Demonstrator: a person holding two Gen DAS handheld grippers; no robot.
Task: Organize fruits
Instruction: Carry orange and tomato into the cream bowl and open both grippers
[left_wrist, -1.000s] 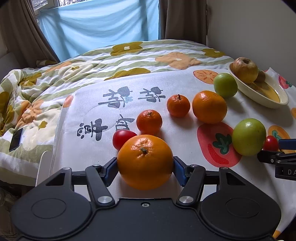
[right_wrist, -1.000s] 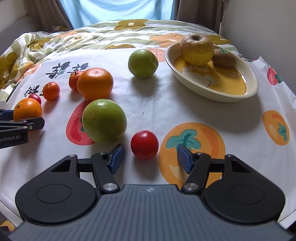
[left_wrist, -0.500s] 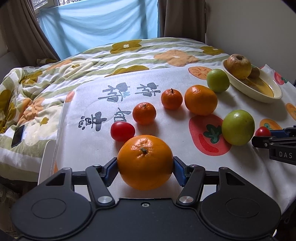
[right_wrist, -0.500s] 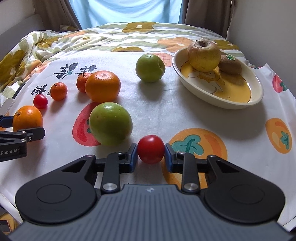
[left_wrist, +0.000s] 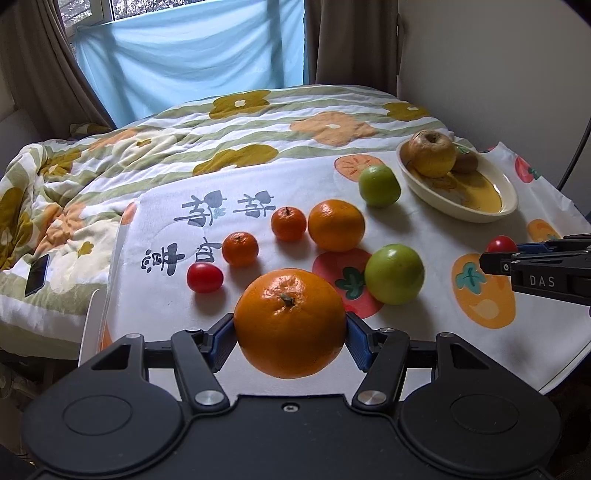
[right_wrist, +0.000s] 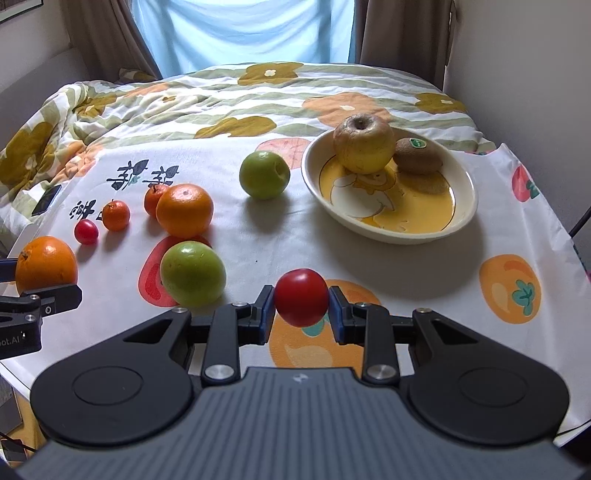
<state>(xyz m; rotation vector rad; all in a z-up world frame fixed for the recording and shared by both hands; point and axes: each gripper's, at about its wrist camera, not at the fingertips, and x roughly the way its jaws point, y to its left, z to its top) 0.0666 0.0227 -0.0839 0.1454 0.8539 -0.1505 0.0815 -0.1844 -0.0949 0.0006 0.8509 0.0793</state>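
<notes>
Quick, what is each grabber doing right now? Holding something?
Left gripper: closed on the big orange, lifted off the cloth.
Right gripper: closed on the small red tomato, also lifted.

orange (left_wrist: 290, 323): orange | tomato (right_wrist: 301, 296): red | tablecloth (right_wrist: 258, 236): white, fruit-printed | quilt (left_wrist: 236, 122): floral

A home bedroom. A bed with a rumpled flower-print quilt (left_wrist: 229, 147) fills the far side, below a window (left_wrist: 96, 11) hung with brown curtains (left_wrist: 33, 62) and a pale blue sheet (left_wrist: 192, 62). In the near part, a fruit-print cloth (right_wrist: 258, 229) covers a table, and a phone (left_wrist: 37, 275) lies on the quilt at left.
</notes>
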